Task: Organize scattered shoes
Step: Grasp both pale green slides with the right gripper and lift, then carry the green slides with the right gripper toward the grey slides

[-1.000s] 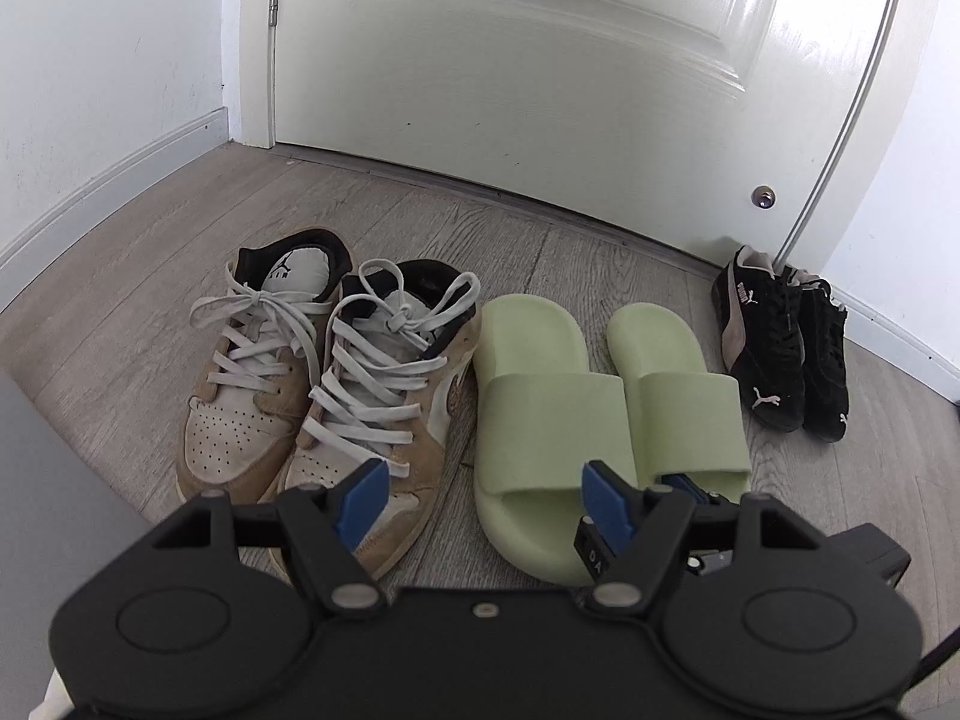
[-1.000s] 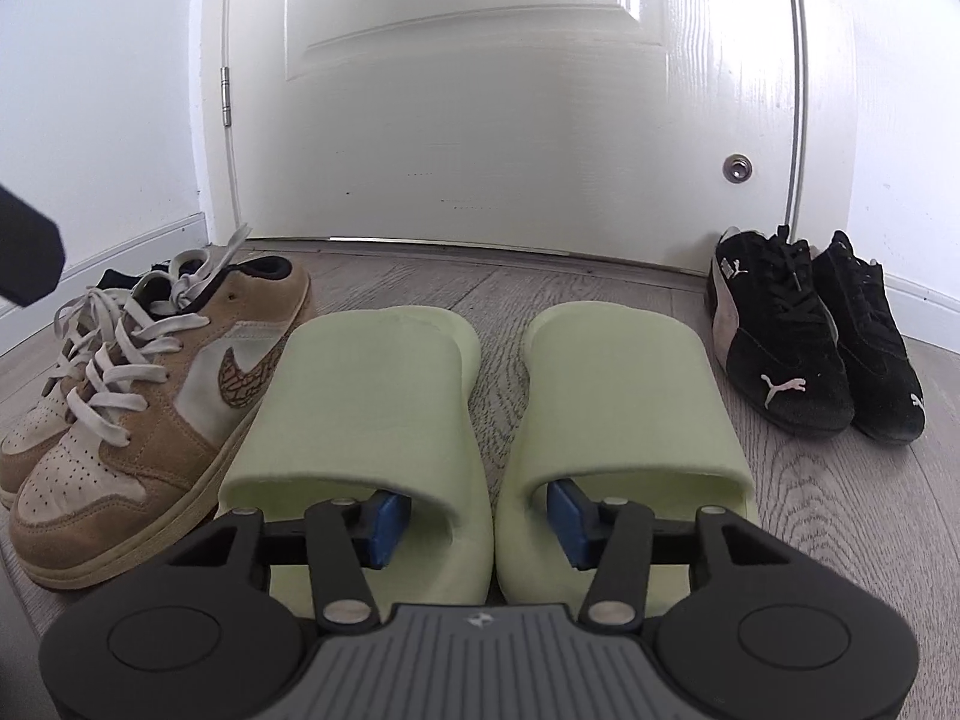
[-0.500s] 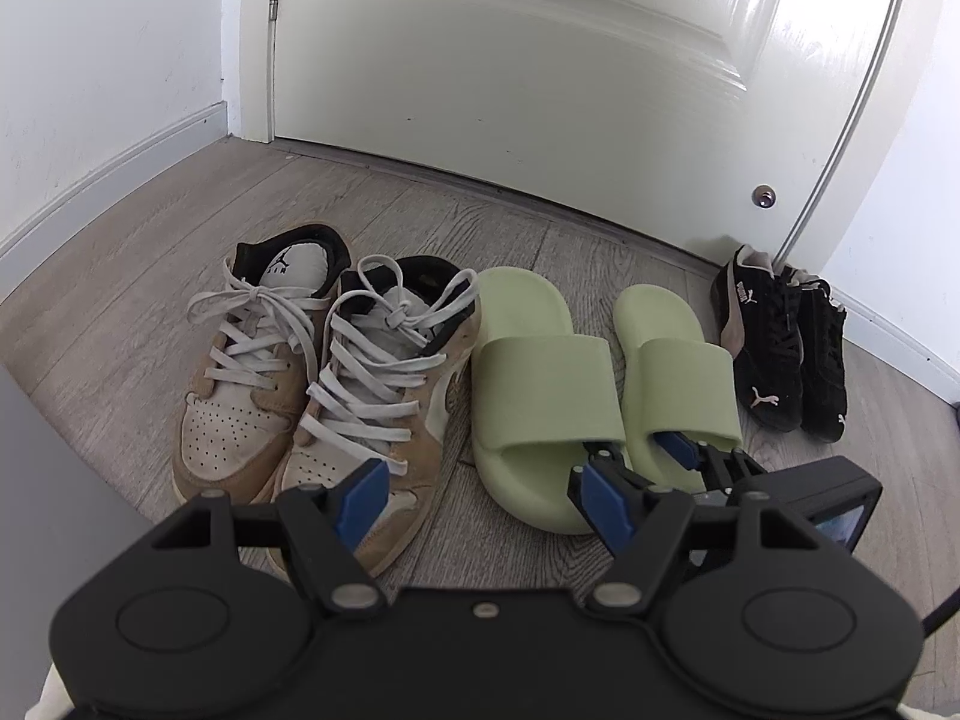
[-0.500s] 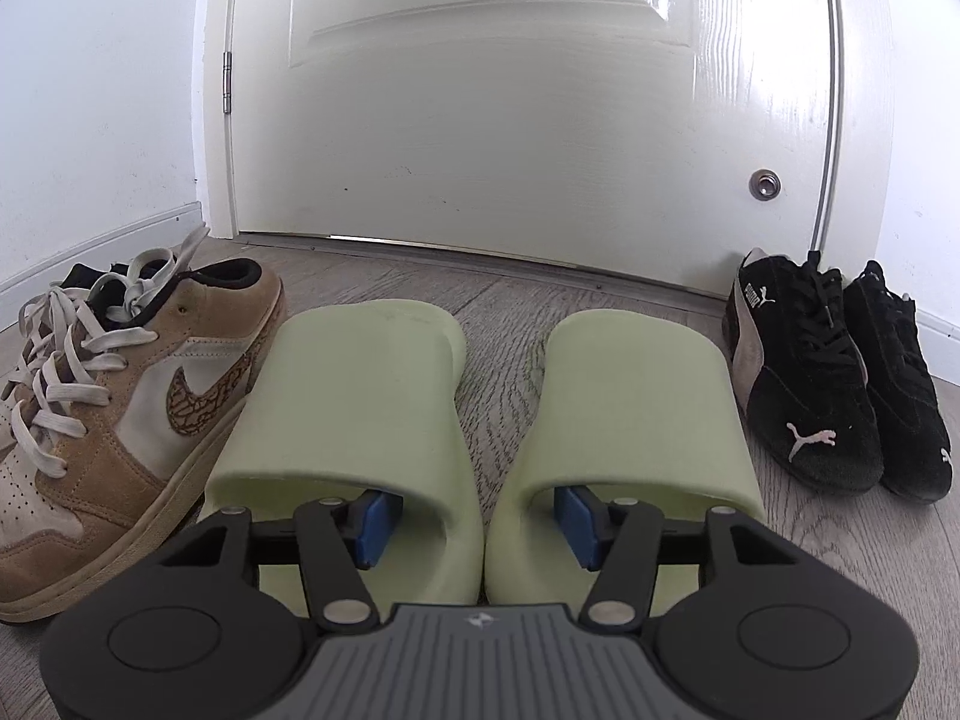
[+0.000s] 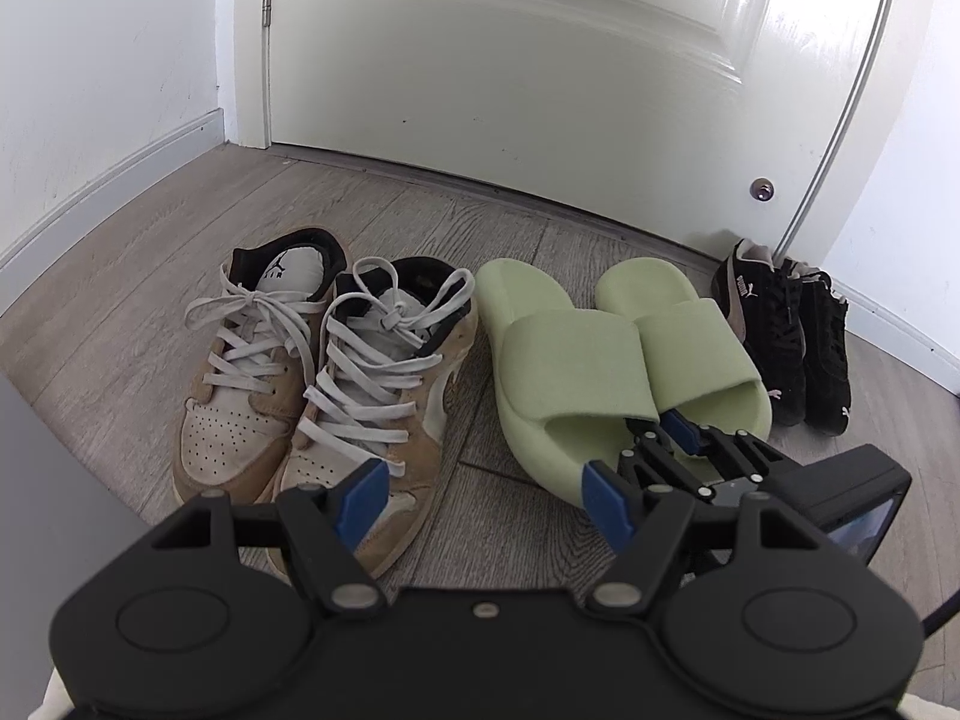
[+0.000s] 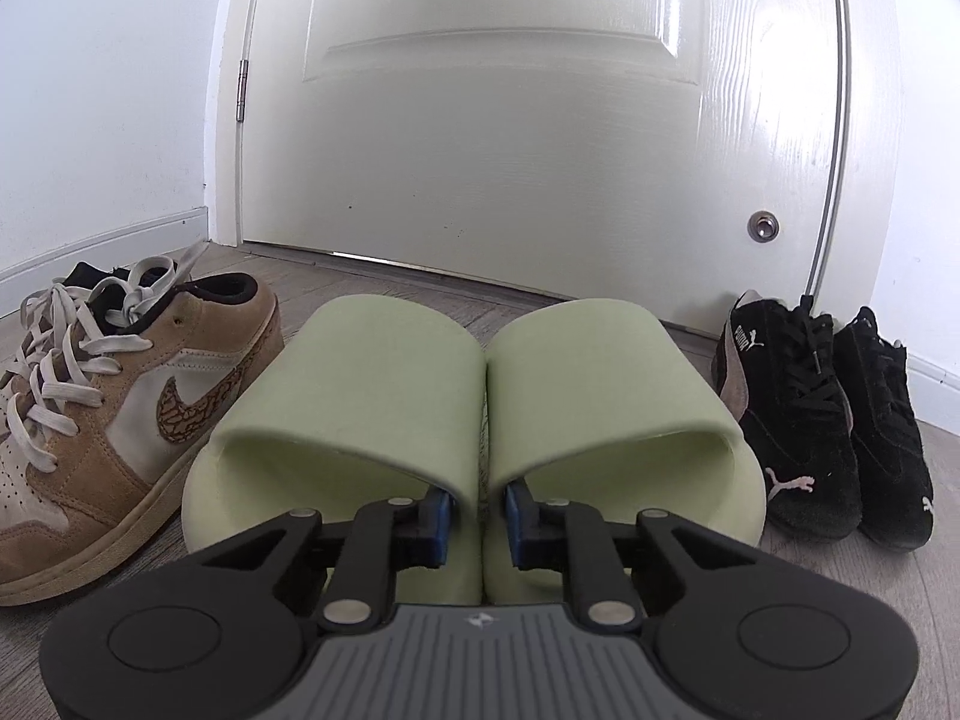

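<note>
Door [image 6: 540,150] fills upper frame; shoes lined along its foot, toes toward camera.
Tan sneakers [image 5: 312,372] paired, centre-left.
Green slides [image 6: 480,420] at frame centre, inner edges touching.
Black sneakers [image 6: 822,420] paired, right, near door edge.
Right gripper [image 6: 477,519] narrowed, one finger inside each slide, pinching inner walls together: likely squaring pair.
Left gripper [image 5: 486,495] wide open, empty, lower centre.

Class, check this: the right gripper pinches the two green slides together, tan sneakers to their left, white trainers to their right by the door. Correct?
One error: the trainers right of the slides are black, not white, as the right wrist view shows. The right gripper does pinch the slides; the tan sneakers sit left.
</note>
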Demonstrator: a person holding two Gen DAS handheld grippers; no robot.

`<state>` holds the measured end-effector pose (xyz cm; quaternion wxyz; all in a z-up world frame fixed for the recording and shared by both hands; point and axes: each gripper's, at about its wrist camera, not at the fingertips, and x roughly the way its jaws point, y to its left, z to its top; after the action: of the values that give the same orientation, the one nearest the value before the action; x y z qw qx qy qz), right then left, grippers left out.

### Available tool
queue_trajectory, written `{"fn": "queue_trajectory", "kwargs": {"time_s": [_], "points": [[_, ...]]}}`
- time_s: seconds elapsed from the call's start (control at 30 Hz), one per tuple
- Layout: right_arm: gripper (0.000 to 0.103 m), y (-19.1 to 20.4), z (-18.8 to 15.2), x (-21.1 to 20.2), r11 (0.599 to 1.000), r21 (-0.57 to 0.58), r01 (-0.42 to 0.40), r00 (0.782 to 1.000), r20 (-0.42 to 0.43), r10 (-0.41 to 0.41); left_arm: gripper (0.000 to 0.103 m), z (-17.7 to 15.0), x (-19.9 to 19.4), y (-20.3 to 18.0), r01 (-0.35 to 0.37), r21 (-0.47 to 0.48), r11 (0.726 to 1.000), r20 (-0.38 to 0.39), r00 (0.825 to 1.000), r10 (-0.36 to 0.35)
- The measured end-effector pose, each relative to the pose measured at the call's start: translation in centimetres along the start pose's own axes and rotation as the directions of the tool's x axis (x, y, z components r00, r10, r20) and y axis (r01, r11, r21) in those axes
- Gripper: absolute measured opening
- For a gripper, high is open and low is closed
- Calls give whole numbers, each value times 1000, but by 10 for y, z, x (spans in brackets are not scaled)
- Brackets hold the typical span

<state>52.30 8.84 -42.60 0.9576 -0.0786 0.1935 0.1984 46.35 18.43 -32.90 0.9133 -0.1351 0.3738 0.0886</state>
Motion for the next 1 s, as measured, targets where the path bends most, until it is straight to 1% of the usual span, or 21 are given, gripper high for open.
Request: {"fn": "queue_trajectory", "kwargs": {"time_s": [0.3,0.53,0.8,0.83,0.9,0.97,1.0], "points": [[20,-14,3,-28,999,38,14,1000,25,-15,72,-2,-1,-5,-14,26,1000,13,1000,13],[21,-37,4,-58,991,124,57,998,29,-61,72,-4,-4,-12,-31,67,997,36,999,28],[22,-71,4,-101,983,133,123,987,87,-135,72,-7,-7,-20,-51,104,993,67,997,44],[22,-75,4,-107,982,134,131,985,94,-145,72,-7,-10,-22,-67,108,992,85,995,58],[23,-84,4,-118,979,135,151,980,109,-166,72,-5,-12,-27,-59,106,993,101,994,48],[23,-95,4,-129,973,136,184,972,124,-201,72,0,-7,-30,7,59,998,80,997,-11],[23,-101,4,-132,969,147,197,968,127,-216,72,2,-5,-32,23,47,999,73,997,-26]]}}
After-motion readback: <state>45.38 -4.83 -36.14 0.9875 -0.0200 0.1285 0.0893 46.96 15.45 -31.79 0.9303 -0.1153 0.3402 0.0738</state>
